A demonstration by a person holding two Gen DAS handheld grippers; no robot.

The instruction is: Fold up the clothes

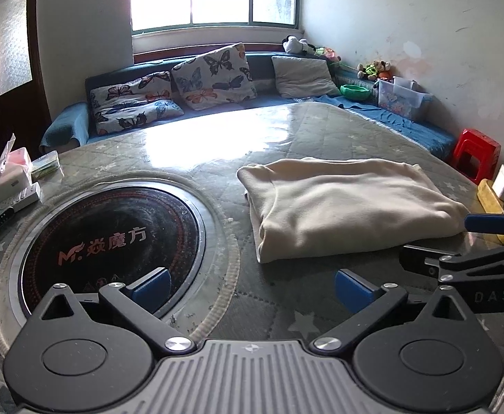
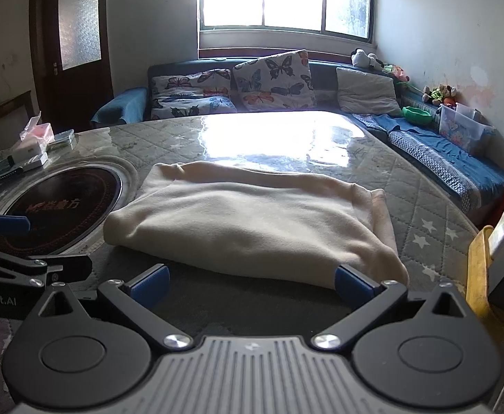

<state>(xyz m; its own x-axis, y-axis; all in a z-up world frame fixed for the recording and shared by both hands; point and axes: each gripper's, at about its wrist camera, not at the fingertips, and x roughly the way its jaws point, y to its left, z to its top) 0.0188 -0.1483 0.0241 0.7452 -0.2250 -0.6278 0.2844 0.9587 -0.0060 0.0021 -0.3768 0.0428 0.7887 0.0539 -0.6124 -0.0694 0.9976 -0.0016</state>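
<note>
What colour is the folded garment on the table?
Cream, plain; the folded garment shows best in the right wrist view.

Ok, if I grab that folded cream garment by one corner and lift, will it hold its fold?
Probably not. The cream garment looks like soft knit: rounded, slumped edges and loose layers at its right corner suggest it would droop and unfold. It likely weighs little. On the glossy table cover it may slide when pushed. Both the left tool and right tool stand open, so a two-point lift seems safer.

We've got the right tongs spread wide at the counter's near edge, folded cream garment just ahead, left tongs beside the round cooktop.
</note>
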